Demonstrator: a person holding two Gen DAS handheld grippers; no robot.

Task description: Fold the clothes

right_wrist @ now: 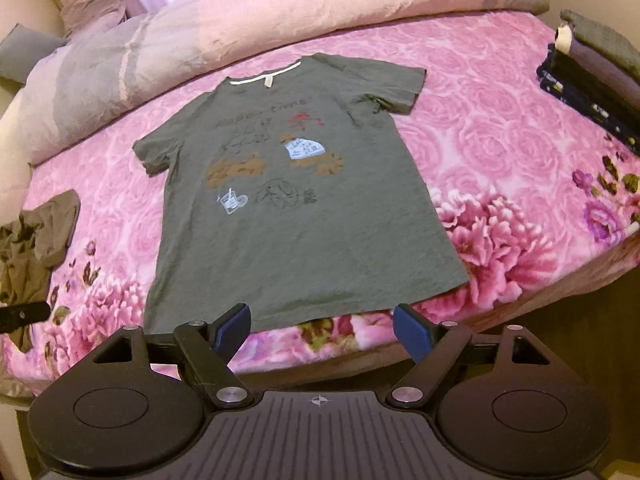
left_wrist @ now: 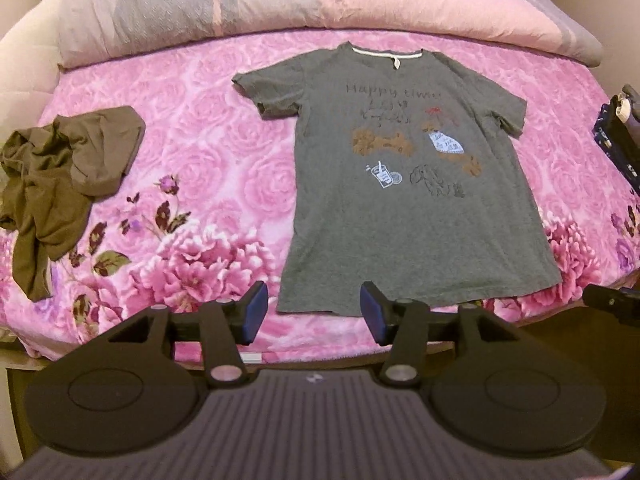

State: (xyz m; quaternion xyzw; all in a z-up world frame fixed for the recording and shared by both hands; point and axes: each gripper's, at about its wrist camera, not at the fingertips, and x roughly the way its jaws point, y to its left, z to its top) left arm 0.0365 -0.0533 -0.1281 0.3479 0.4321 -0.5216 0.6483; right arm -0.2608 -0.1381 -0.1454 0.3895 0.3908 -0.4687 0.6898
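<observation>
A grey T-shirt (left_wrist: 404, 184) with printed drawings and the words "Happy time" lies spread flat, front up, on the pink floral bedspread (left_wrist: 208, 152), collar toward the pillows. My left gripper (left_wrist: 314, 314) hovers open above the shirt's bottom hem, with nothing between its blue pads. The right wrist view shows the same T-shirt (right_wrist: 296, 216). My right gripper (right_wrist: 322, 330) stands wide open over the hem and the bed's near edge, holding nothing. A crumpled olive-brown garment (left_wrist: 60, 184) lies at the left of the bed, also visible as the brown garment (right_wrist: 32, 248).
Large pink and grey pillows (left_wrist: 280, 4) line the far side of the bed. A stack of folded dark clothes (right_wrist: 596, 80) sits at the right edge. The bed's near edge (right_wrist: 520, 316) drops off just beyond the grippers. Part of the other gripper (left_wrist: 612, 304) shows at right.
</observation>
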